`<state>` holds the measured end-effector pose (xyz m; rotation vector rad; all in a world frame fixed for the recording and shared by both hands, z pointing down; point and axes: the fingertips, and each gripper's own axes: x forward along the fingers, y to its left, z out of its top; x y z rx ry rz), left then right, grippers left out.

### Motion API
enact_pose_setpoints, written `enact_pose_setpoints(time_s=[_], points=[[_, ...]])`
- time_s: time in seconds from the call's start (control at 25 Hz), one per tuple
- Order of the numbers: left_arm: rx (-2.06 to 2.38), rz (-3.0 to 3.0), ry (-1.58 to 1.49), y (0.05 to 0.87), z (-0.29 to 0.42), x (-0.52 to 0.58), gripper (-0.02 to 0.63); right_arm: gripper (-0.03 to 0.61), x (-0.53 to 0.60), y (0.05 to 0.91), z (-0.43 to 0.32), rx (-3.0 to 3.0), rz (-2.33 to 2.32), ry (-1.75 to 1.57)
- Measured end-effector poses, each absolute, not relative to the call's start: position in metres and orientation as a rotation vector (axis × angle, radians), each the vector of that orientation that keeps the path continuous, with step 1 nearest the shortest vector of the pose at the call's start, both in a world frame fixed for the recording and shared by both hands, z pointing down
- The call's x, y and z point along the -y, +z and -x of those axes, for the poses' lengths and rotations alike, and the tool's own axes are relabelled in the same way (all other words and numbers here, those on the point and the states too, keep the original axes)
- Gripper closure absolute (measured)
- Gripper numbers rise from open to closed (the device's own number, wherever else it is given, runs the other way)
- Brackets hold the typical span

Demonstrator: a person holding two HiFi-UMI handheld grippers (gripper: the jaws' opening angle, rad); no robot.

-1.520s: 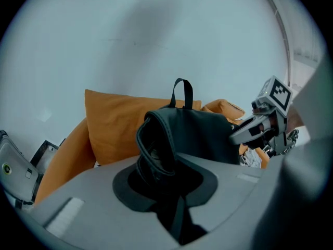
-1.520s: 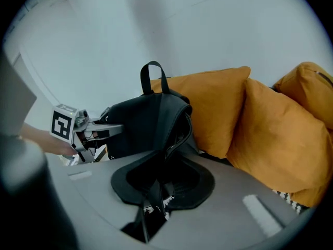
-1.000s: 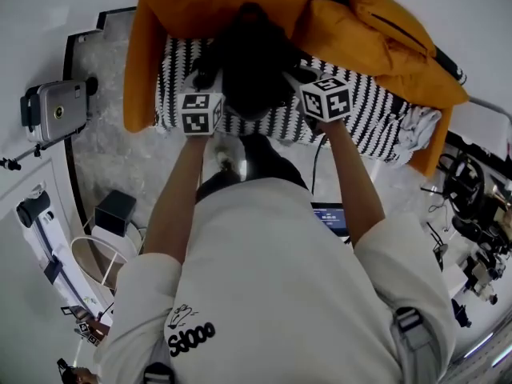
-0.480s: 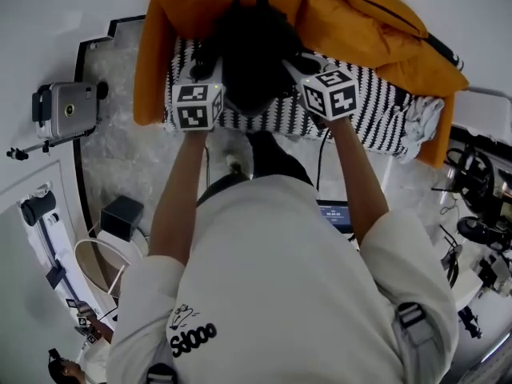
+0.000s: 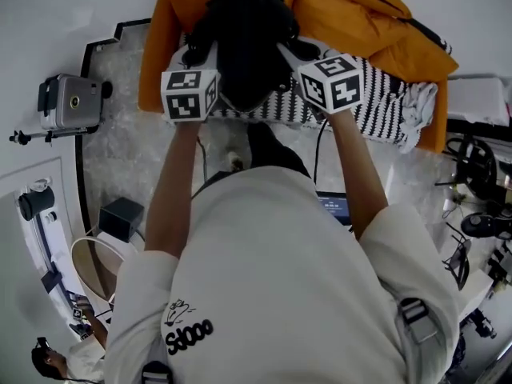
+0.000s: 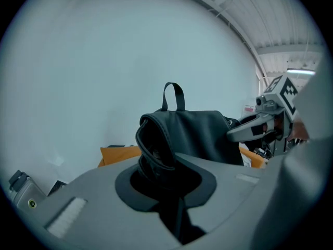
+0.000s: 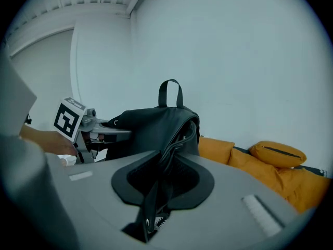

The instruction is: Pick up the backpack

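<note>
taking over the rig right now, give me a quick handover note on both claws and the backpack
Left claw: shut on one side edge of the backpack.
Right claw: shut on the opposite side edge.
Backpack: black, upright, hanging between both claws over the orange duvet and the striped cover.
Done: both grips are on and the backpack looks raised.
Left: I can't tell if its bottom is clear of the bedding. If it isn't, lift both claws evenly and keep them shut.
</note>
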<state>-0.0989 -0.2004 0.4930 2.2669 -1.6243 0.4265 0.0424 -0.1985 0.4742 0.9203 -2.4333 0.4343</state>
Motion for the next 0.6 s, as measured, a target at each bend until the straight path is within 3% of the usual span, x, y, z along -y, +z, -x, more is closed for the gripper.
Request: enact_pose_setpoints(time_s=[0.6], points=[[1.685,-2.439,0.224,0.366,0.073,0.108,0.566,0.531,0.106,0.352,-0.071,2.568,-1.118,0.357]])
